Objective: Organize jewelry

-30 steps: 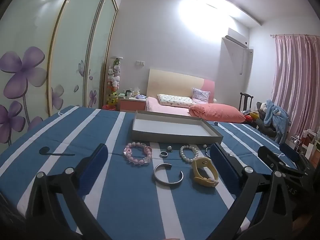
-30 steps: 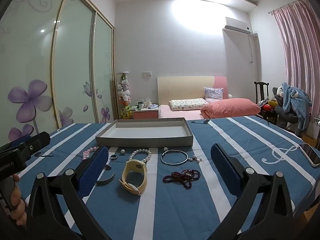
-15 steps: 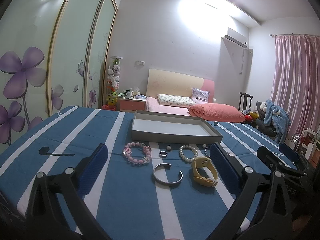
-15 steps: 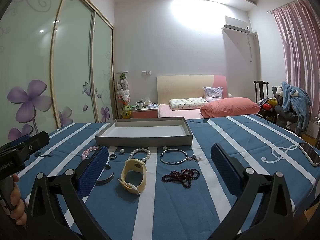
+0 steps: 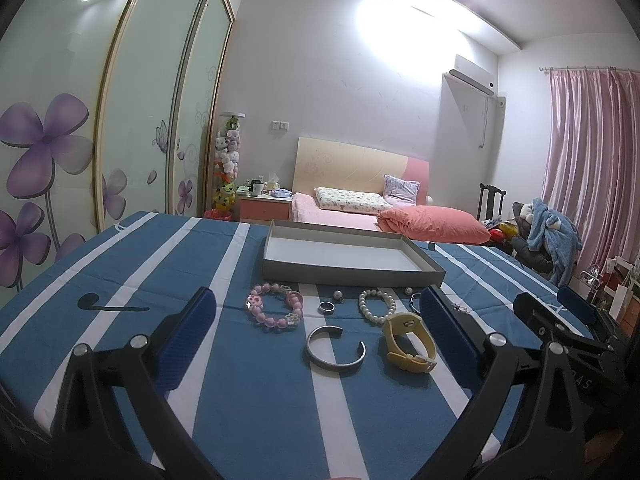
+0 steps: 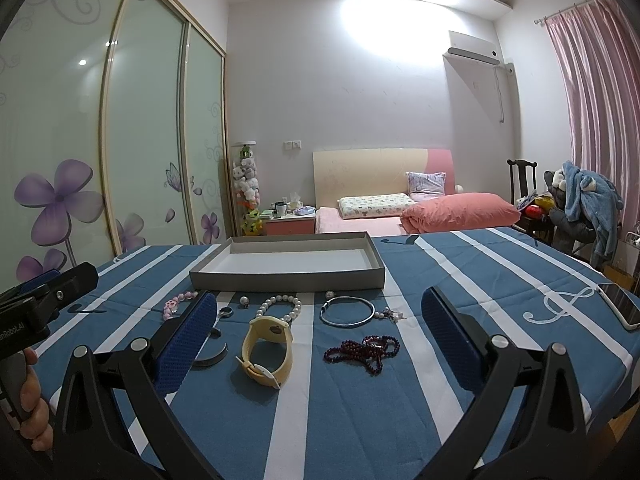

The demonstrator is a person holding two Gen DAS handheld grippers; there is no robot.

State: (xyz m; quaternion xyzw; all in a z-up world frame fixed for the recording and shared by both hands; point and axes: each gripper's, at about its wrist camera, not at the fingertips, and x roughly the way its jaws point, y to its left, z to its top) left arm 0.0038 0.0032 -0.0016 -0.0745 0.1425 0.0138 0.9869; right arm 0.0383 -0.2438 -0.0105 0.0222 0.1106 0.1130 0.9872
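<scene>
A shallow grey tray with a white floor sits on the blue striped cloth. In front of it lie a pink bead bracelet, a small ring, a pearl bracelet, a silver cuff, a yellow watch, a thin silver bangle and dark red beads. My left gripper hangs open above the cuff. Over the watch and red beads my right gripper is open too. Both hold nothing.
A phone lies near the table's right edge. A hand holds the left gripper's handle at the lower left of the right wrist view. A bed, a chair with clothes and a sliding wardrobe stand beyond the table.
Both views have shifted only slightly. Nothing on the table has moved and both grippers stay open.
</scene>
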